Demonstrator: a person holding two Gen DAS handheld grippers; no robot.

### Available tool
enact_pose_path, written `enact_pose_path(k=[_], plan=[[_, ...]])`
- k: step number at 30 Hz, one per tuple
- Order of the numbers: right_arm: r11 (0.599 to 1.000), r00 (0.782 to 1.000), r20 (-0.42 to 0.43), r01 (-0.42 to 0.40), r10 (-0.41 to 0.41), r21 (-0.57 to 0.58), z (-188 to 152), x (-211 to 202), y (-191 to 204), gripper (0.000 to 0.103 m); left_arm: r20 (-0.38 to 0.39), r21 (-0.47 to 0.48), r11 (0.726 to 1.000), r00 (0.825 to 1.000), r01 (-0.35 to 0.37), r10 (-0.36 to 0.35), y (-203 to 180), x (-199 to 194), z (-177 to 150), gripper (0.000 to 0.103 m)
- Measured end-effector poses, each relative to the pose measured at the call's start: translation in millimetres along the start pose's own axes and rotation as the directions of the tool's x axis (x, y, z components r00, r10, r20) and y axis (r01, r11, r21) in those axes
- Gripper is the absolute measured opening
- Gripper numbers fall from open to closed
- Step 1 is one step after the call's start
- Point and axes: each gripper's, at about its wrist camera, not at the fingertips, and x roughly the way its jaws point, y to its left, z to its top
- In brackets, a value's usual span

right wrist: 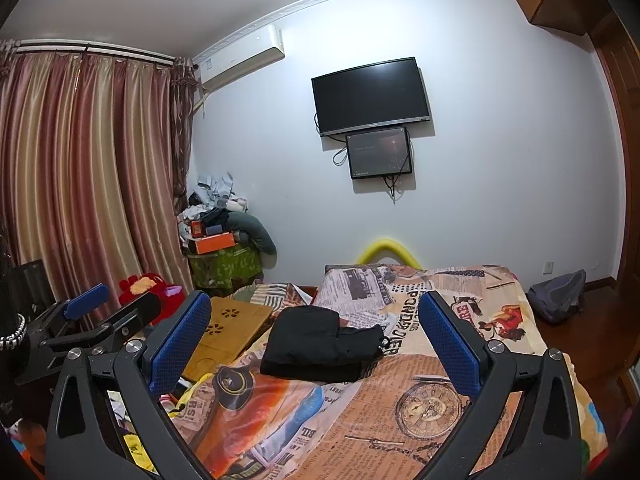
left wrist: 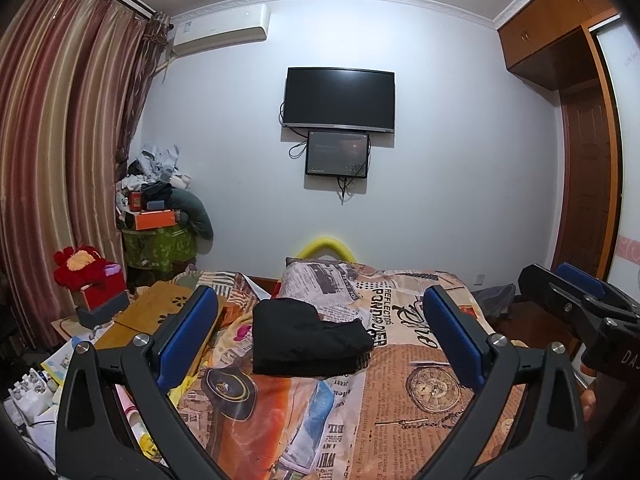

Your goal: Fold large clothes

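Fingers of both the left gripper (left wrist: 316,322) and right gripper (right wrist: 314,326) stand spread wide, empty, raised above the bed (left wrist: 404,404). Between them, ahead, a black garment (left wrist: 304,340) lies as a compact folded bundle on the printed bedspread; folding looks essentially finished.
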Motion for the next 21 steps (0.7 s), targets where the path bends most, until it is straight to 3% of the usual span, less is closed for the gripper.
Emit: enact_pose_path(k=[21], plan=[[1.000,1.000,-0.007,0.008,-0.008,-0.003,1.2,0.6,0.3,0.103,-0.010,0.003,1.000,1.000,0.010,-0.010,0.8,-0.2,-1.4,0.103]])
